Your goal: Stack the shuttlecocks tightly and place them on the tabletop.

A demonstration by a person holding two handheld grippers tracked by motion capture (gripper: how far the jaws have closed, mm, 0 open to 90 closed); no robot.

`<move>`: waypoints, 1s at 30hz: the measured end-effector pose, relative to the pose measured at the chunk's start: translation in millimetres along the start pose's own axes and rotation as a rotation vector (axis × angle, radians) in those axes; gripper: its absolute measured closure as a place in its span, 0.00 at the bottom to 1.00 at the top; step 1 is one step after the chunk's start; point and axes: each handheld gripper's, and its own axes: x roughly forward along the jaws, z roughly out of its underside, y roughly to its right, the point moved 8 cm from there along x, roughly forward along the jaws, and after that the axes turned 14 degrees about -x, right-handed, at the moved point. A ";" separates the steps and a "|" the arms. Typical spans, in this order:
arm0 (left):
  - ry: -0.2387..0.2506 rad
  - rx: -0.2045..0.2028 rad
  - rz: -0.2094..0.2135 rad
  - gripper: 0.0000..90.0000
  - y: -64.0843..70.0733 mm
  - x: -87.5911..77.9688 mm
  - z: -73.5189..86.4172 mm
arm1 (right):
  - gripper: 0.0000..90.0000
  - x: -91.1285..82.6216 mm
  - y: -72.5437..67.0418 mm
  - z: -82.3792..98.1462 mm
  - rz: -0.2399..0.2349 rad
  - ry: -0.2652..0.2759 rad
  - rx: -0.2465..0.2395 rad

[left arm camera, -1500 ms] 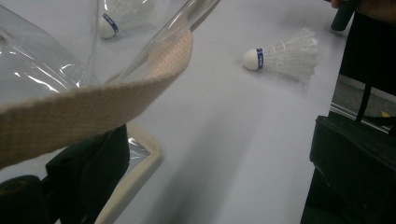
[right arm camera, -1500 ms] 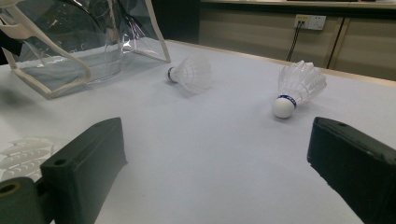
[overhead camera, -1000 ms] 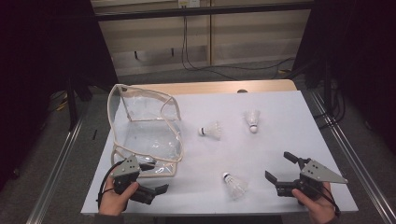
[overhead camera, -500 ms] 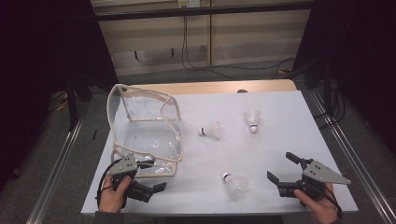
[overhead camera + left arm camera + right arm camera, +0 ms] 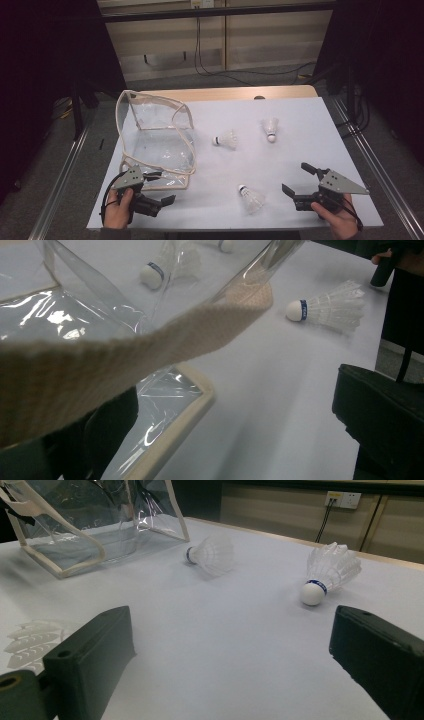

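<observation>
The clear plastic bag with its cream webbing trim stands at the left part of the white surface, its mouth gaping towards the middle. The left tongs sit right at the bag's near corner, jaws wide apart; in the left gripper view the cream strap runs across between those jaws, draped over the nearer one, though nothing is pinched.

Three shuttlecocks lie loose on the surface. The nearest shuttlecock lies on its side towards the front edge, between the two pairs of tongs and closer to the right one. The middle shuttlecock rests just beside the bag's open mouth, cork pointing at the bag. The far shuttlecock lies to its right, cork towards the front.

The right tongs hover low at the front right, jaws spread wide, holding nothing, aimed across the surface towards the shuttlecocks.
</observation>
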 end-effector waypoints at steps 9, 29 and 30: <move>0.002 -0.004 -0.014 0.05 -1.9 -1.7 2.1 | 0.03 7.7 -5.9 -1.3 -0.037 -0.010 -0.006; -0.001 -0.001 -0.021 0.04 -1.7 -0.6 1.9 | 0.03 19.6 -19.4 -1.7 -0.118 -0.046 -0.058; -0.001 0.004 -0.024 0.04 -2.2 -0.7 1.7 | 0.03 19.8 -19.2 -1.7 -0.116 -0.050 -0.058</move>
